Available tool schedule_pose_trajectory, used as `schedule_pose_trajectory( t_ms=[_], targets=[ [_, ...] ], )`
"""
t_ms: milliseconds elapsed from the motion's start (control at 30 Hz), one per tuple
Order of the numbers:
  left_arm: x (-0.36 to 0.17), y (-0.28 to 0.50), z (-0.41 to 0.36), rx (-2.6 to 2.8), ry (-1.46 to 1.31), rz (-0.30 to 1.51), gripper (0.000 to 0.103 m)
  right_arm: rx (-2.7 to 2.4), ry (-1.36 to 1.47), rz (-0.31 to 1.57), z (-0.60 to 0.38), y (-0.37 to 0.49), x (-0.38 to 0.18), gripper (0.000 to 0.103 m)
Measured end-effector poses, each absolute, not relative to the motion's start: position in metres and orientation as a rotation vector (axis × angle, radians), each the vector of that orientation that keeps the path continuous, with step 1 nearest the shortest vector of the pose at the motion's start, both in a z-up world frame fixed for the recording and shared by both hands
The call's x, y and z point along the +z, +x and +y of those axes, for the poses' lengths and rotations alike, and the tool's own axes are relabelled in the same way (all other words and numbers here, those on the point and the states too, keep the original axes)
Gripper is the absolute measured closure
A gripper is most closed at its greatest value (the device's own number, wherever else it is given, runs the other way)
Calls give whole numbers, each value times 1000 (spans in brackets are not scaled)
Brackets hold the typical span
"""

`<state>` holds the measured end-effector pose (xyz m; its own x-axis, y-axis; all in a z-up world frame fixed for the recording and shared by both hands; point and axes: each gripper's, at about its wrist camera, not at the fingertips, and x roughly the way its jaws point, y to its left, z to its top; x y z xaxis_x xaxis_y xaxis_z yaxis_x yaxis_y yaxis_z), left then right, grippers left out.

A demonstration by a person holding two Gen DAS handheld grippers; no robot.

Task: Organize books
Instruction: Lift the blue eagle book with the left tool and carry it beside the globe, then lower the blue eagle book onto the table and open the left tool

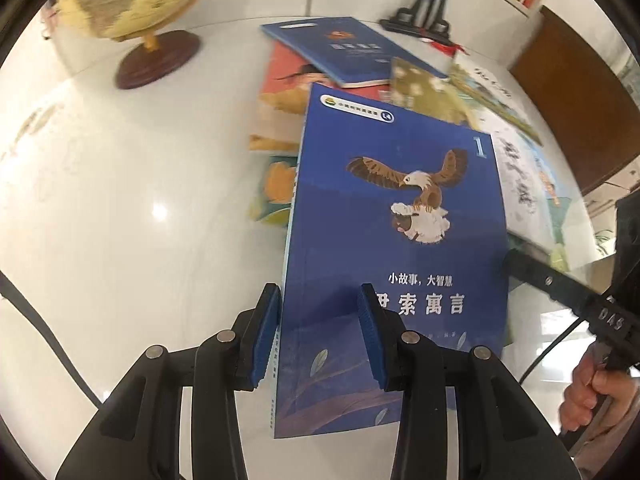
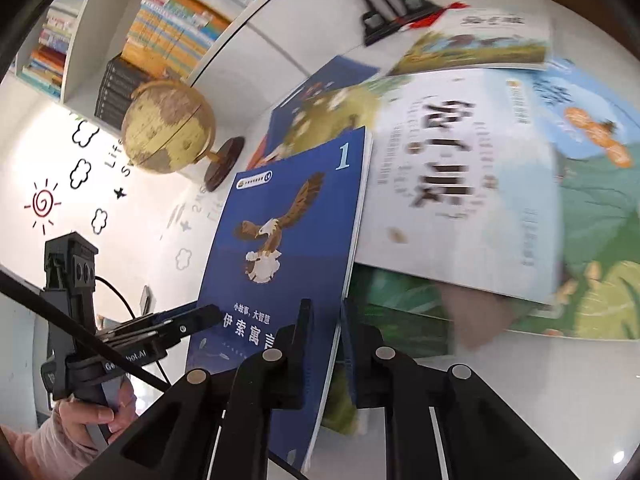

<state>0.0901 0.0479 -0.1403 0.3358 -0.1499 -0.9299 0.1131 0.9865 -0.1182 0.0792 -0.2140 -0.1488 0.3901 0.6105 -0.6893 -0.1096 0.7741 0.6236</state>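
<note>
A blue book with an eagle on its cover (image 1: 396, 220) lies on top of a loose pile on the white table (image 1: 120, 200). My left gripper (image 1: 319, 296) points steeply down over its near left corner. Its jaws are partly apart: one pad (image 1: 266, 332) is beside the spine, the other (image 1: 370, 332) over the cover, neither pinching. In the right wrist view the same book (image 2: 288, 240) has its right edge raised between my right gripper's (image 2: 326, 308) fingers, which are shut on it. That view shows the left gripper (image 2: 208, 316) at the book's left edge, and the left wrist view shows the right gripper (image 1: 516, 258).
Under and behind the blue book lie several others: a darker blue one (image 1: 340, 48), a white one with large black characters (image 2: 460, 184), and green picture books (image 2: 600, 288). A globe (image 1: 132, 12) stands at the far left, a black stand (image 1: 432, 4) behind the pile. A full bookshelf (image 2: 160, 32) lines the wall.
</note>
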Motion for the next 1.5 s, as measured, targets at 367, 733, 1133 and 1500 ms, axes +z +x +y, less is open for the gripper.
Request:
schedule_pose_trajectory(
  t_ms=[367, 733, 1133, 1500],
  targets=[
    [-145, 67, 138, -19, -169, 1211, 67, 609, 444, 1118, -125, 101, -140, 89],
    [-165, 66, 224, 144, -250, 1206, 67, 689, 370, 1192, -16, 122, -160, 91],
    [-165, 82, 267, 234, -260, 1189, 67, 693, 343, 1236, 41, 149, -179, 91],
    [-167, 97, 280, 254, -256, 1198, 67, 695, 323, 1242, 50, 152, -181, 91]
  ],
)
